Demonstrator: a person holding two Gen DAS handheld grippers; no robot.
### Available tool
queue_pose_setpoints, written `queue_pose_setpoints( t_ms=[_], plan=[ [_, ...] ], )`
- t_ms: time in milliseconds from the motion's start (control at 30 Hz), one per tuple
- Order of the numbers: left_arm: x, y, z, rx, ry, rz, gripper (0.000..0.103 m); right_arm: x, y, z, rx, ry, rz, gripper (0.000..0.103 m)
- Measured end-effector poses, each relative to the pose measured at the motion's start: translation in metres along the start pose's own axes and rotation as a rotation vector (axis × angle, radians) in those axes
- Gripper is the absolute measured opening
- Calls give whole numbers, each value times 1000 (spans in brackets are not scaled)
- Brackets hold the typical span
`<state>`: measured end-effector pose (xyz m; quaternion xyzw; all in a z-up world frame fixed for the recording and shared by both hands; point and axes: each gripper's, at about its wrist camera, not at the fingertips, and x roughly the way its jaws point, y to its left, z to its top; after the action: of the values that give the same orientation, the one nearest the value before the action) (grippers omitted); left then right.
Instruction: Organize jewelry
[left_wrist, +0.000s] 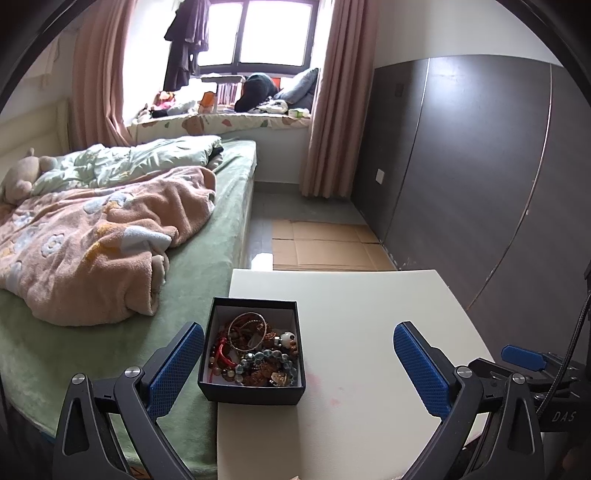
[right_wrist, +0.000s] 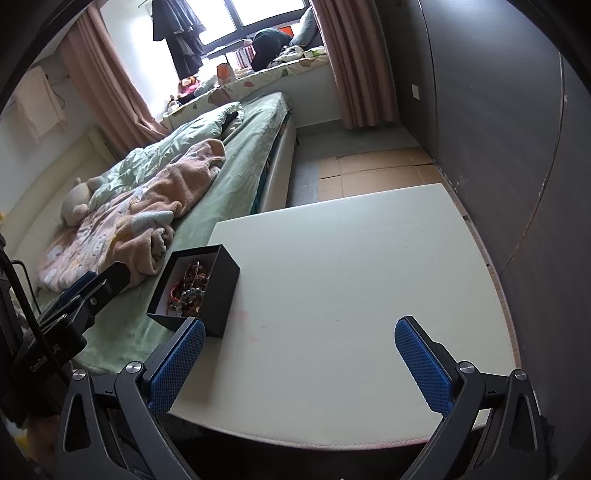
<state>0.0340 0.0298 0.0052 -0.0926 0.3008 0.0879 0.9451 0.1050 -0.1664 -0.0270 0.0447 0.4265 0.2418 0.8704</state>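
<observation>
We saw bed (left_wrist: 207, 236) w/ pink blanket (left_wrist: 96, 240) beside white bench (right_wrist: 351, 295). Black box (left_wrist: 253, 350) sat at bench's left edge, nr bed, open, jewelry (left_wrist: 255, 350) tangled inside. Left hand-held gripper (left_wrist: 299, 365) fingers wide apart, empty, box between. Right hand-held gripper (right_wrist: 301, 365) likewise apart, over bare bench.

Window (left_wrist: 273, 33) daylight blown out (glare); fisheye edges warped, dark corners.

bedrm | bed (left_wrist: 207, 229) (unmade) | bright window (left_wrist: 258, 33) | dark wardrobe (left_wrist: 480, 155)
</observation>
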Motion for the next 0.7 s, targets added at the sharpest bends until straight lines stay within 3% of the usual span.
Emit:
queue_pose_setpoints(
  t_ms=[700],
  plan=[
    [-5, 2, 2, 1, -8, 1, 103, -2, 3, -1, -15, 0, -7, 103]
  ],
)
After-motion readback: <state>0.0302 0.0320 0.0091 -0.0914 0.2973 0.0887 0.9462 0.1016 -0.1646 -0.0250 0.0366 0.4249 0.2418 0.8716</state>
